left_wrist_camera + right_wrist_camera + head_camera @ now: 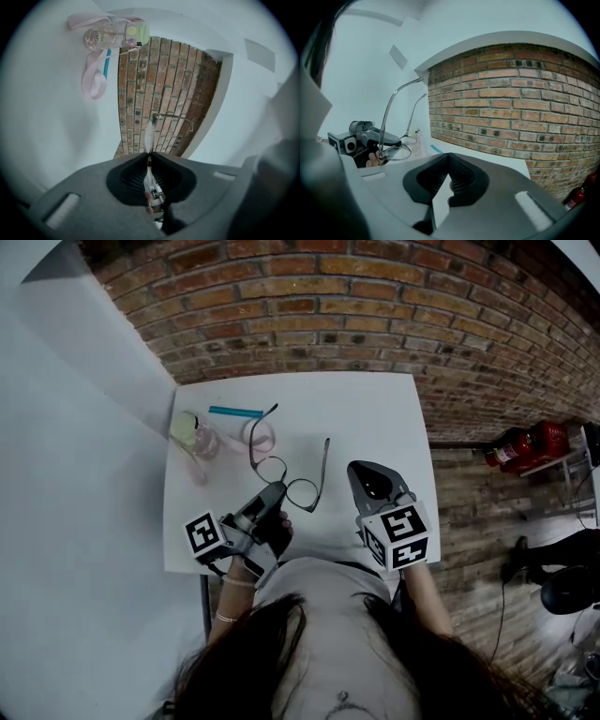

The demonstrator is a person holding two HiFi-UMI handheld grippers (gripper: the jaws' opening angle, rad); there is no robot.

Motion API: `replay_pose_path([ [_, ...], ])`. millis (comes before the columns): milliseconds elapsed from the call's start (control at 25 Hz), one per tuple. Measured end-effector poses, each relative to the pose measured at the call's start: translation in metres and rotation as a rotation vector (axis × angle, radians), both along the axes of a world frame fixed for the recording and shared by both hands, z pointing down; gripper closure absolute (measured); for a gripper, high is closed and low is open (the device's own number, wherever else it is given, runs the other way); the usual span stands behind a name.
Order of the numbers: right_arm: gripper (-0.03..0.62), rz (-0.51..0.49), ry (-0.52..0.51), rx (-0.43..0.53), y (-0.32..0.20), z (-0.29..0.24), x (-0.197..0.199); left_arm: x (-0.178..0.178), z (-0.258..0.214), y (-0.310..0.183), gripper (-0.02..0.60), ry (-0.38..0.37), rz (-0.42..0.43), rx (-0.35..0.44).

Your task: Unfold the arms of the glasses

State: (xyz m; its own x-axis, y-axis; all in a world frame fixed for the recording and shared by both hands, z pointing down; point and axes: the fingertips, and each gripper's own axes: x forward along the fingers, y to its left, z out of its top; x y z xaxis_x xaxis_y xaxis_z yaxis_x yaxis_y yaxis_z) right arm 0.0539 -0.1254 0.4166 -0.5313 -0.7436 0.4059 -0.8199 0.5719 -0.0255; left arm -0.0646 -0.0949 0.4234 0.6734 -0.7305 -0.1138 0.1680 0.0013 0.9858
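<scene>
The thin-rimmed glasses [289,482] are over the middle of the white table [375,418], with both arms spread away from the lenses and pointing toward the brick wall. My left gripper [273,494] is shut on the frame at the near lens. In the left gripper view the lens [149,136] stands edge-on between the pads, one arm [174,116] reaching right. My right gripper [374,487] is shut and holds nothing, a little right of the glasses. The right gripper view shows the glasses [395,152] and left gripper [361,132] at its left.
A small clear bottle [195,435] with a pink strap [262,436] and a teal stick [234,412] lie at the table's far left corner. A brick wall [375,306] rises behind the table. A red fire extinguisher [527,443] lies on the floor at right.
</scene>
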Motion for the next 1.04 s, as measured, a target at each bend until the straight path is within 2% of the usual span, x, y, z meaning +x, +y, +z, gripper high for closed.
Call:
replay_pose_path([
  [1040, 0.591, 0.008, -0.017, 0.002, 0.0012, -0.0058, -0.0008, 0.0084, 0.0027, 0.0010, 0.558, -0.001, 0.039, -0.018],
])
